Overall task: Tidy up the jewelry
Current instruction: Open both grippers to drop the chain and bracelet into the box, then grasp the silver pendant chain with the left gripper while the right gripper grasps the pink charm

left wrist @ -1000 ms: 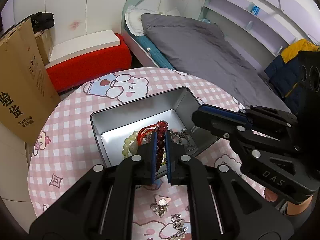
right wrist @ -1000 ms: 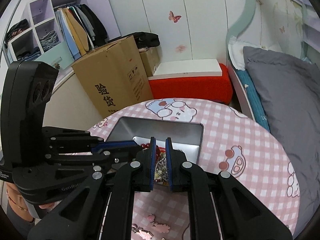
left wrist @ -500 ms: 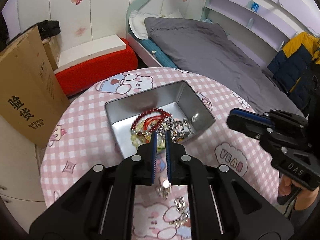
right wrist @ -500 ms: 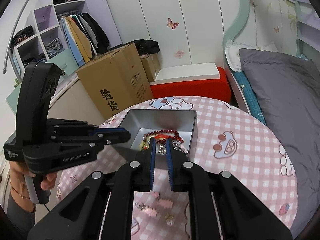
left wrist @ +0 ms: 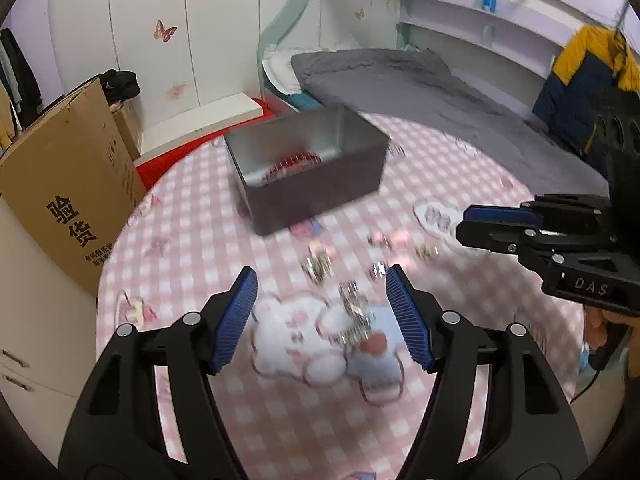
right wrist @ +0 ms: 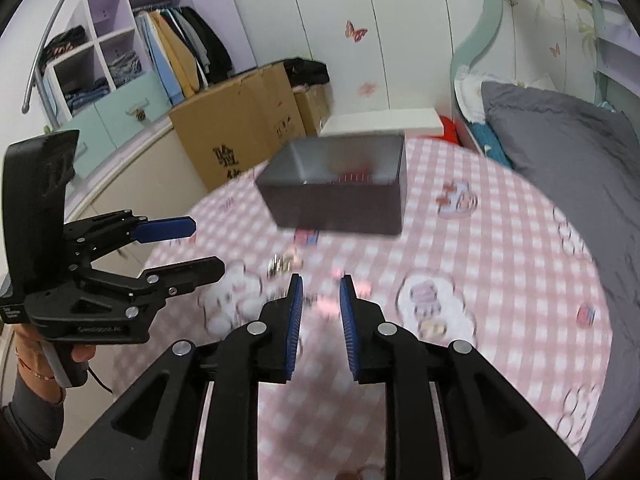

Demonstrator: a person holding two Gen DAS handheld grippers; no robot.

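We note black left gripper [left wrist: 320, 312] and right gripper [right wrist: 320, 308] frames, ribbed blue pads [left wrist: 236, 316], silver screws, "DAS" marking, grey sleeve.

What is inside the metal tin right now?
Inside the metal tin, only a blurred red beaded strand shows above the near wall; anything lower is hidden by that wall.

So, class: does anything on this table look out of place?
Yes. Several small jewelry pieces lie scattered on the pink checked tablecloth outside the metal tin, which already holds red beads. Blur hides what they are.
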